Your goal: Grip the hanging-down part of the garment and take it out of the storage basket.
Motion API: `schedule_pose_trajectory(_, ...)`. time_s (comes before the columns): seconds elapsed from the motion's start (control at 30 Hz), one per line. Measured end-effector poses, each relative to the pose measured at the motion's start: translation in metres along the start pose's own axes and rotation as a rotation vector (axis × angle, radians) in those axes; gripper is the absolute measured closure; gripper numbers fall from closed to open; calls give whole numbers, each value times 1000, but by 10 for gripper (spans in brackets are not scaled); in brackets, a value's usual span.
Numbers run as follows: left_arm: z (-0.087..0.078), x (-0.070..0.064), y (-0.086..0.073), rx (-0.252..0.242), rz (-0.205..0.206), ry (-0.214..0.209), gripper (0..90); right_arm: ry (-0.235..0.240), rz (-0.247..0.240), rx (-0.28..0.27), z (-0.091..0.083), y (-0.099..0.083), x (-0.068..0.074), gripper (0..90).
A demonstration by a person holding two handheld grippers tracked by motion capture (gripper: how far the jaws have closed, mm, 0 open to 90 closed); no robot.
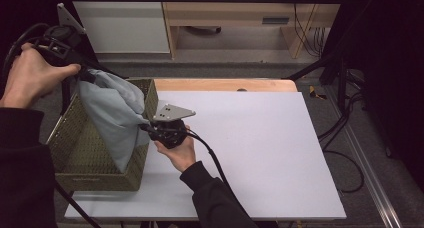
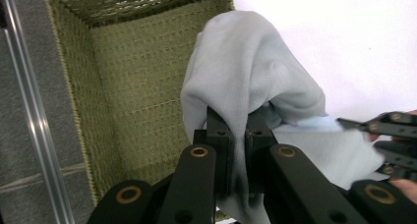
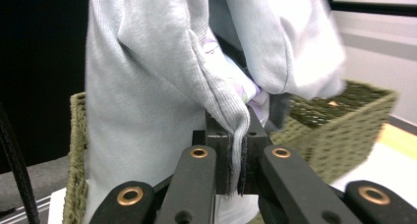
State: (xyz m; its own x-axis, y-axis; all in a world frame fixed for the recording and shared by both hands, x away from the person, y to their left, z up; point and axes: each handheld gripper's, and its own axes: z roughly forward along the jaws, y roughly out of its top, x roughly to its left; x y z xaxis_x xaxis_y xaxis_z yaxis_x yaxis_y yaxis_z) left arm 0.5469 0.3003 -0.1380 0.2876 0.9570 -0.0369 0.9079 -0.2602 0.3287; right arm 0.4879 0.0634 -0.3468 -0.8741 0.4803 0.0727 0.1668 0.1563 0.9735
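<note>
A pale grey garment (image 1: 117, 115) is held stretched above the woven olive basket (image 1: 95, 174) — its upper end is clamped in the left gripper (image 1: 82, 74), its lower edge pinched by the right gripper (image 1: 148, 128) just beside the basket's rim, on the white table (image 1: 260, 148).

The person is wearing black long sleeves (image 1: 215, 198); each black claw is showing brass-ringed pivots, a grey three-cornered plate (image 1: 172, 112) and a trailing black cable (image 1: 215, 160).
</note>
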Motion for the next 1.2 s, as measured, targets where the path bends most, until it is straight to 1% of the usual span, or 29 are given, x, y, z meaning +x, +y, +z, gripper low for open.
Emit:
schedule_pose_trajectory(0.07, 1, -2, 1, 0, 4, -2, 847, -8, -10, -5, -9, 2, -3, 871)
schedule_pose_trajectory(0.1, 2, -2, 1, 0, 4, -6, 846, -14, -8, -3, -13, 4, -4, 872)
schedule_pose_trajectory(0.13, 2, -4, 2, -2, 6, -6, 847, -24, -17, -12, -21, 7, -6, 873)
schedule_pose_trajectory(0.17, 2, -4, 2, -2, 6, -6, 846, -24, -17, -12, -21, 7, -6, 873)
schedule_pose_trajectory(0.2, 3, -4, 2, -4, 6, -10, 846, -31, -16, -18, -30, 12, -7, 873)
schedule_pose_trajectory(0.27, 3, -5, 2, -3, 10, -17, 847, -43, -24, -26, -39, 17, -9, 873)
schedule_pose_trajectory(0.3, 3, -6, 2, -3, 10, -20, 847, -43, -24, -26, -39, 17, -9, 873)
schedule_pose_trajectory(0.47, 4, -13, 3, -8, 24, -32, 847, -71, -48, -37, -59, 28, -9, 873)
schedule_pose_trajectory(0.53, 4, -15, 4, -10, 31, -37, 847, -83, -56, -47, -66, 34, -10, 874)
schedule_pose_trajectory(0.57, 4, -17, 5, -12, 32, -41, 846, -94, -65, -63, -73, 40, -11, 874)
schedule_pose_trajectory(0.6, 3, -18, 5, -12, 35, -48, 846, -94, -65, -63, -73, 40, -11, 874)
schedule_pose_trajectory(0.63, 3, -19, 5, -15, 40, -55, 846, -104, -66, -78, -80, 44, -13, 874)
schedule_pose_trajectory(0.67, 2, -20, 6, -17, 42, -61, 846, -104, -66, -78, -80, 44, -13, 874)
schedule_pose_trajectory(0.73, 2, -23, 7, -19, 48, -63, 846, -109, -63, -95, -87, 48, -15, 873)
schedule_pose_trajectory(0.87, 1, -28, 8, -22, 53, -56, 846, -112, -72, -95, -89, 47, -16, 873)
schedule_pose_trajectory(0.97, 0, -29, 8, -25, 55, -66, 846, -110, -68, -101, -93, 49, -16, 873)
schedule_pose_trajectory(1.03, 0, -29, 8, -29, 58, -74, 846, -115, -76, -113, -96, 52, -16, 873)
schedule_pose_trajectory(1.07, -1, -30, 9, -30, 59, -75, 846, -118, -78, -122, -99, 56, -15, 873)
schedule_pose_trajectory(1.2, 0, -32, 9, -30, 63, -76, 846, -125, -84, -125, -101, 59, -13, 873)
